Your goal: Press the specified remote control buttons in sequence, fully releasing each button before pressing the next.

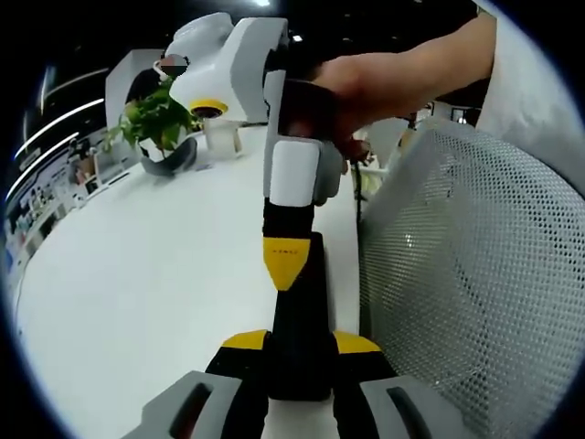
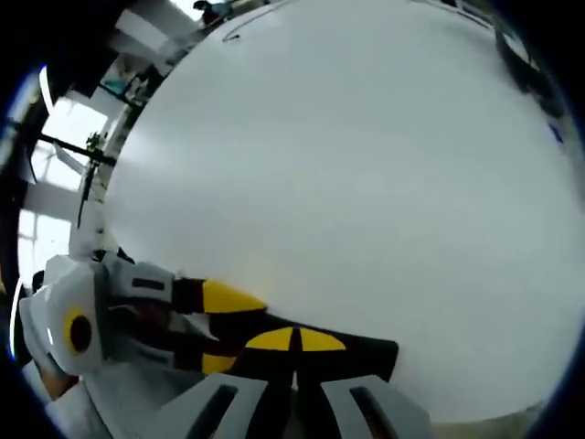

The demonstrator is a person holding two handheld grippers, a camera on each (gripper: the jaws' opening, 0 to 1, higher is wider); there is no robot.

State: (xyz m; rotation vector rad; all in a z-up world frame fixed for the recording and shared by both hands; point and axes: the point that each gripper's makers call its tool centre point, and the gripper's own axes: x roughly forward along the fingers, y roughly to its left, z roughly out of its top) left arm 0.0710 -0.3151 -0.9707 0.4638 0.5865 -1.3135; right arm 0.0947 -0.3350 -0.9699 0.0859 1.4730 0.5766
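Two grippers meet on the black remote control (image 1: 306, 311) at six o'clock. The left gripper (image 1: 300, 344) clamps its near end, and the right gripper (image 2: 294, 340), jaws together, rests its tips on the remote's face. This looks like mid-press; next, lift fully clear.

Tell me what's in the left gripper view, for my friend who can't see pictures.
A black remote control sits clamped between the left gripper jaws, over a white table. The right gripper points its yellow tip down onto the remote. A potted plant stands behind, a white mesh chair beside.
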